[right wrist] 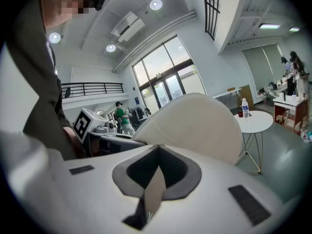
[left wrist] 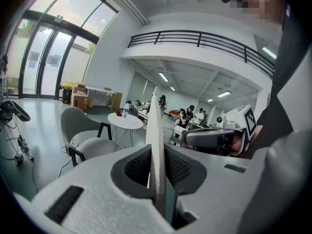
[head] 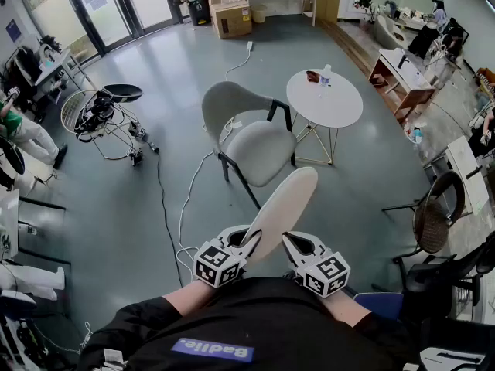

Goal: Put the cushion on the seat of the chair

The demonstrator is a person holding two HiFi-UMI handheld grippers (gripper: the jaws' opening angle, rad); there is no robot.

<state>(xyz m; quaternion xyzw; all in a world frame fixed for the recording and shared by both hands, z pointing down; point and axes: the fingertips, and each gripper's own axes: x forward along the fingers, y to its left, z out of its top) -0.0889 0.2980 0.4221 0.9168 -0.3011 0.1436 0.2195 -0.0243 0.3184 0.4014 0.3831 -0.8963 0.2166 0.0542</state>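
Observation:
A flat beige oval cushion point(head: 282, 207) hangs in the air in front of me, its far end pointing at the grey chair point(head: 259, 151). My left gripper point(head: 249, 242) is shut on the cushion's near edge from the left. My right gripper point(head: 292, 244) is shut on the same edge from the right. In the left gripper view the cushion point(left wrist: 156, 145) stands edge-on between the closed jaws point(left wrist: 158, 179), with the chair point(left wrist: 80, 130) beyond on the left. The right gripper view shows the cushion's broad face point(right wrist: 195, 126) rising from the jaws point(right wrist: 153, 189). The chair's seat is bare.
A round white table point(head: 325, 99) with a bottle point(head: 326, 74) stands right of the chair. A white cable point(head: 182, 207) runs across the floor on its left. A black chair point(head: 433, 215) is at the right, an equipment stand point(head: 100, 114) at the left.

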